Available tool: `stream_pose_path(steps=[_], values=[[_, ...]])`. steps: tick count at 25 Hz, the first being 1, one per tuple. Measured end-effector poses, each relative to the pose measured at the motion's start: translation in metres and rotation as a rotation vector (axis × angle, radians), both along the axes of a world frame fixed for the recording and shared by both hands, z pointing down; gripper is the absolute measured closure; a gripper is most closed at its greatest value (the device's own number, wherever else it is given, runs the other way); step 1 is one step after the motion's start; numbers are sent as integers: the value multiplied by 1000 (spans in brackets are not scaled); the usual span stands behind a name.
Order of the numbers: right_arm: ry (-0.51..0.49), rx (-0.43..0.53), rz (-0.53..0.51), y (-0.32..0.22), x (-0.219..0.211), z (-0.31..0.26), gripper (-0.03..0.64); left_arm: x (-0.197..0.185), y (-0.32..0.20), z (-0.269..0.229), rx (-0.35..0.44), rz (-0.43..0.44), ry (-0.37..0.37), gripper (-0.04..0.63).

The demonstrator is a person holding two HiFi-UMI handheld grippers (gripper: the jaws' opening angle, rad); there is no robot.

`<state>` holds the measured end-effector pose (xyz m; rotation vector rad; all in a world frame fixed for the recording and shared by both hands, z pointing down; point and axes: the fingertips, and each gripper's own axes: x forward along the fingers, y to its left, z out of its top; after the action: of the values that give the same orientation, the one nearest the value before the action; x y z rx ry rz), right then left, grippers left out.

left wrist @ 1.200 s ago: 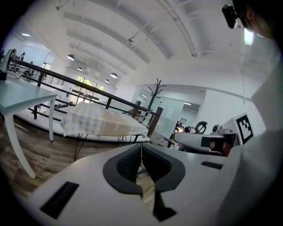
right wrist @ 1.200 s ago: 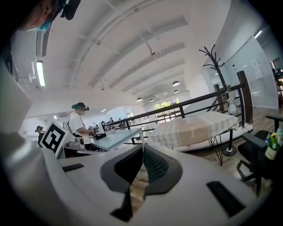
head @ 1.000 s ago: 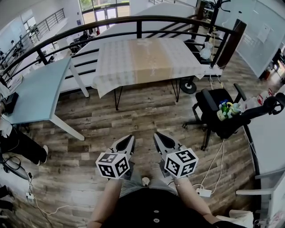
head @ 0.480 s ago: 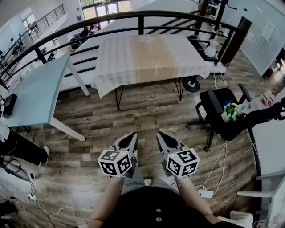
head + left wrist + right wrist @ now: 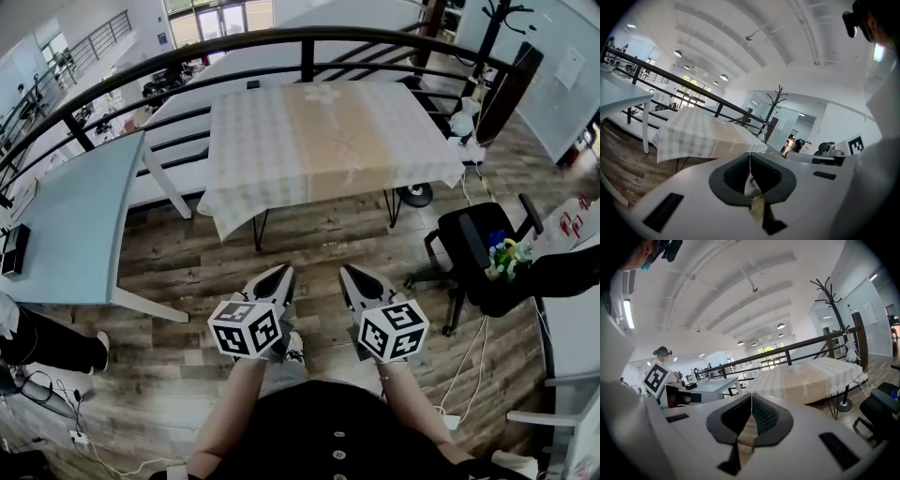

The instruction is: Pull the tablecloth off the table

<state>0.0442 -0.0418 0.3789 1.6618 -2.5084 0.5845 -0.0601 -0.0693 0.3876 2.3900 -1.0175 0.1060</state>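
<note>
A checked cream tablecloth [image 5: 323, 141] with a tan middle band covers a table with thin black legs, straight ahead in the head view. It hangs over the near edge and the left corner. My left gripper [image 5: 282, 273] and right gripper [image 5: 348, 273] are held side by side above the wooden floor, a stretch short of the cloth's near edge. Both are shut and hold nothing. The cloth [image 5: 701, 136] lies ahead of the left gripper [image 5: 749, 153] in its own view. From the right gripper [image 5: 751, 394], the cloth [image 5: 806, 378] lies ahead to the right.
A pale blue table [image 5: 70, 211] stands at the left. A curved black railing [image 5: 187, 56] runs behind the covered table. A black office chair [image 5: 492, 253] with small items on it sits at the right, with cables on the floor beside it. A coat stand [image 5: 832, 296] rises by the railing.
Both grippers and the camera have moved forward toward the covered table, which now looms larger and nearer. The jaws have stayed shut throughout.
</note>
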Motion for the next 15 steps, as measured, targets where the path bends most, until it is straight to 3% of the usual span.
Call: stream_pose_path(steps=[8, 15], values=[[11, -5, 19, -91, -25, -2, 589, -28, -91, 0, -17, 15, 22, 577], [13, -46, 39, -120, -28, 7, 589, -32, -122, 16, -78, 26, 39, 577]])
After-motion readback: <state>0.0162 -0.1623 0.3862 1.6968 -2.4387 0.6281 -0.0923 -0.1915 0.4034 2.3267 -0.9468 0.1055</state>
